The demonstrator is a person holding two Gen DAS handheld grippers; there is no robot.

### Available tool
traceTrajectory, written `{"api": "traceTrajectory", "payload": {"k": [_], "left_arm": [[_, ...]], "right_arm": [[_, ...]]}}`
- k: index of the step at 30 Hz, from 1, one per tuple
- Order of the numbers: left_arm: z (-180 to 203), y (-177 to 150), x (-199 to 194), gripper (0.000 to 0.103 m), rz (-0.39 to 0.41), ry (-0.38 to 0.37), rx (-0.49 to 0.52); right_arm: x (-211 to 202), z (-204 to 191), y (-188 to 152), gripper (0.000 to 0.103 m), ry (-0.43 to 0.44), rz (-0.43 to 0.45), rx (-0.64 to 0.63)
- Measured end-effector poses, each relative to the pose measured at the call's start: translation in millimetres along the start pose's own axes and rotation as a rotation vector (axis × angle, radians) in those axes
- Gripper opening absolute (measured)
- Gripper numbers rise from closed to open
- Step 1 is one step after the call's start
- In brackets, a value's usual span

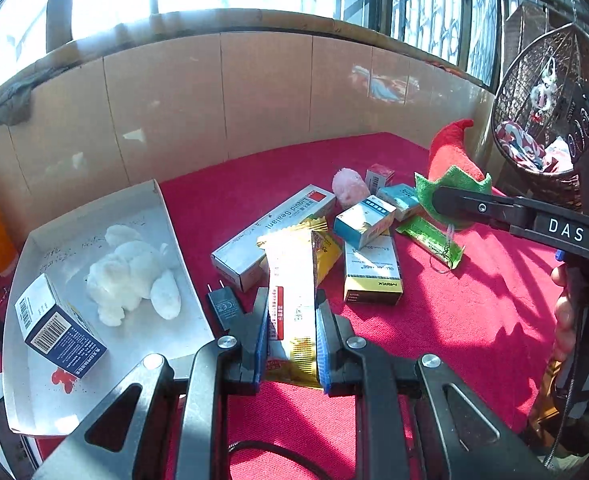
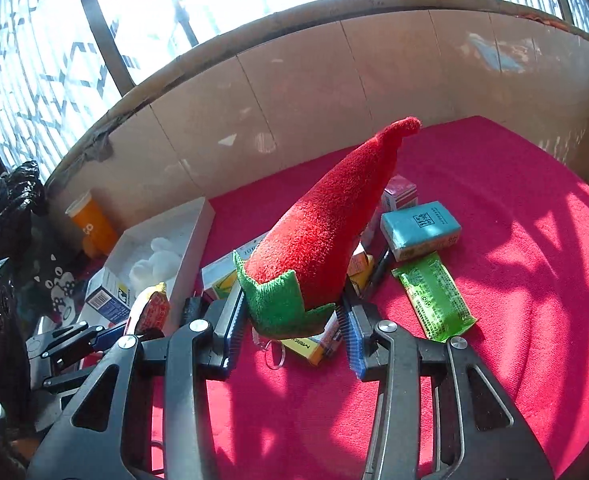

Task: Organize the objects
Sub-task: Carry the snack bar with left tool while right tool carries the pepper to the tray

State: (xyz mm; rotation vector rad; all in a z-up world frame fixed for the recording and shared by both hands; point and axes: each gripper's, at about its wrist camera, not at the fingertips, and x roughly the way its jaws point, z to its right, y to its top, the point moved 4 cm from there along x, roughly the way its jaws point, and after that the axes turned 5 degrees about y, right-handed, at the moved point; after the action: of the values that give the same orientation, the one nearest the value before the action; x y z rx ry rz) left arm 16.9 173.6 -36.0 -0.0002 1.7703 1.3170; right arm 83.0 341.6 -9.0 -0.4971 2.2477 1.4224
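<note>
My left gripper (image 1: pixel 290 300) is shut on a white and gold snack packet (image 1: pixel 292 312), held above the red cloth beside the white tray (image 1: pixel 30 380). The tray holds a white plush toy (image 1: pixel 132 272) and a blue and white box (image 1: pixel 56 326). My right gripper (image 2: pixel 290 312) is shut on the green-collared base of a red plush chili (image 2: pixel 326 224), which points up and away. In the left wrist view the chili (image 1: pixel 450 152) and the right gripper (image 1: pixel 438 200) are at the right.
On the red cloth (image 2: pixel 514 200) lie a long Liquid Sealant box (image 1: pixel 270 232), several small medicine boxes (image 1: pixel 364 222), a teal box (image 2: pixel 420 230), a green packet (image 2: pixel 434 296), a pink plush ball (image 1: pixel 350 186) and a black plug (image 1: pixel 222 306). An orange cup (image 2: pixel 92 224) stands by the tiled wall.
</note>
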Motion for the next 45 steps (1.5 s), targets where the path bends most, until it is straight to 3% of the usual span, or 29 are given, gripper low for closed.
{"api": "traceTrajectory", "payload": {"k": [5,13,37,45], "left_arm": [[-30.7,5.2,-11.6,0.019,0.047,0.06,-0.096],[-62.1,5.7,-20.4,0.019,0.073,0.107,-0.165],[-129.2,4.0,-36.2,0.019,0.113,0.212,-0.294],[-147.9,3.5,-33.7,0.019,0.113,0.25,-0.313]], "right_arm": [[-1.1,-13.3,3.3,0.041,0.027,0.002,-0.02],[3.4,-39.9,7.4,0.041,0.06,-0.008,-0.08],[37.0,-139.0,17.6,0.041,0.19,-0.071,-0.292],[68.0,-168.5,5.4,0.041,0.225,-0.158,-0.333]]}}
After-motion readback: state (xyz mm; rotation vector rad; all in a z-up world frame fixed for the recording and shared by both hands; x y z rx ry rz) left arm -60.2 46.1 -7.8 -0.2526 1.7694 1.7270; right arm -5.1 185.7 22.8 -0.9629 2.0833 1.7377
